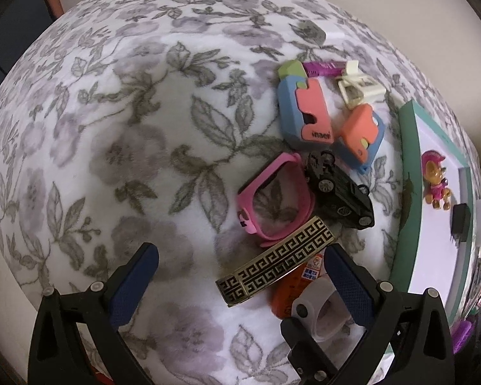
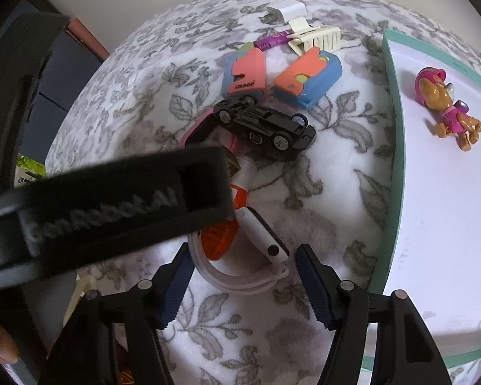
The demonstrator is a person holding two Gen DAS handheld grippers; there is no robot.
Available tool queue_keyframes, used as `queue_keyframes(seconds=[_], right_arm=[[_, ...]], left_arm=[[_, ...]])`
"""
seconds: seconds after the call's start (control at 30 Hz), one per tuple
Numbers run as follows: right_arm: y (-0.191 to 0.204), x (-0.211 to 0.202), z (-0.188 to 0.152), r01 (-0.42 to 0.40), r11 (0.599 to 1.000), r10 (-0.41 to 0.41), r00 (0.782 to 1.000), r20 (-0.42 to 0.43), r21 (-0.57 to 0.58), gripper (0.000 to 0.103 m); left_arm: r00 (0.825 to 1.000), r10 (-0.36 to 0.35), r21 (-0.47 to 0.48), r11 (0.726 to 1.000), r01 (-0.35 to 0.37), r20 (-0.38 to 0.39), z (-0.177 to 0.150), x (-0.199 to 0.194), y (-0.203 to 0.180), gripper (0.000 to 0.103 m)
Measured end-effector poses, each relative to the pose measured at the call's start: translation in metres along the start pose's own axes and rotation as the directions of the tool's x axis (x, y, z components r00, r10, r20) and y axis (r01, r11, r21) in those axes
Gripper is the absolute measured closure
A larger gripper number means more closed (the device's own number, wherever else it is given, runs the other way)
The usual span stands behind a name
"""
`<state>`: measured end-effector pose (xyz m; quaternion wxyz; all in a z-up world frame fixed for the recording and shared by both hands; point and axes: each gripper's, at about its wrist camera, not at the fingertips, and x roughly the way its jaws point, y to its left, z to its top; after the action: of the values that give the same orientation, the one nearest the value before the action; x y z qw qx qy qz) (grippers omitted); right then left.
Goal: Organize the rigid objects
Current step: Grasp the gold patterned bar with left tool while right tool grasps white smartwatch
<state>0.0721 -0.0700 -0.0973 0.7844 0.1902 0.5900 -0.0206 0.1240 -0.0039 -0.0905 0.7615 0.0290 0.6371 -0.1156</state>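
Two claws hang released: left gripper (image 1: 242, 284) crowds the patterned bar (image 1: 277, 261), right gripper (image 2: 243, 284) straddles the white band (image 2: 240, 284).

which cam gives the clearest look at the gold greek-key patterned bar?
Left wrist. The gold metal bar with the black Greek-key pattern lies fully exposed there, leaning over the orange packet. In the right wrist view the other gripper's black body covers it almost entirely.

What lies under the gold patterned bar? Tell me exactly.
Under the gold patterned bar, its upper edge overlaps the pink watch band, and an orange tube pokes out below its right end. Whatever else it covers is hidden.
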Motion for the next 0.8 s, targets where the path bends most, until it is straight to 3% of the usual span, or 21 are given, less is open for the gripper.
queue_keyframes(seconds=[0.23,0.47,0.73,0.8], right_arm=[[-0.002,-0.001,0.000,0.016,1.000,-0.016,1.000,0.004,0.001,0.044],[-0.022,-0.009,0.001,0.045,0.998,-0.046,0.999,0.007,0.043,0.044],[-0.026,-0.011,0.002,0.049,0.998,-0.050,0.999,0.014,0.044,0.044],[-0.026,-0.009,0.003,0.050,0.998,-0.050,0.999,0.011,0.043,0.044]], left_arm=[[0.999,-0.029,-0.012,0.999,0.029,-0.014,0.001,0.006,-0.006,0.004],[0.996,-0.086,0.006,0.996,0.086,-0.033,-0.005,0.015,-0.009,0.023],[0.994,-0.097,0.033,0.995,0.098,-0.042,-0.005,0.033,-0.026,0.024],[0.992,-0.119,0.032,0.992,0.121,-0.044,-0.005,0.034,-0.027,0.034]])
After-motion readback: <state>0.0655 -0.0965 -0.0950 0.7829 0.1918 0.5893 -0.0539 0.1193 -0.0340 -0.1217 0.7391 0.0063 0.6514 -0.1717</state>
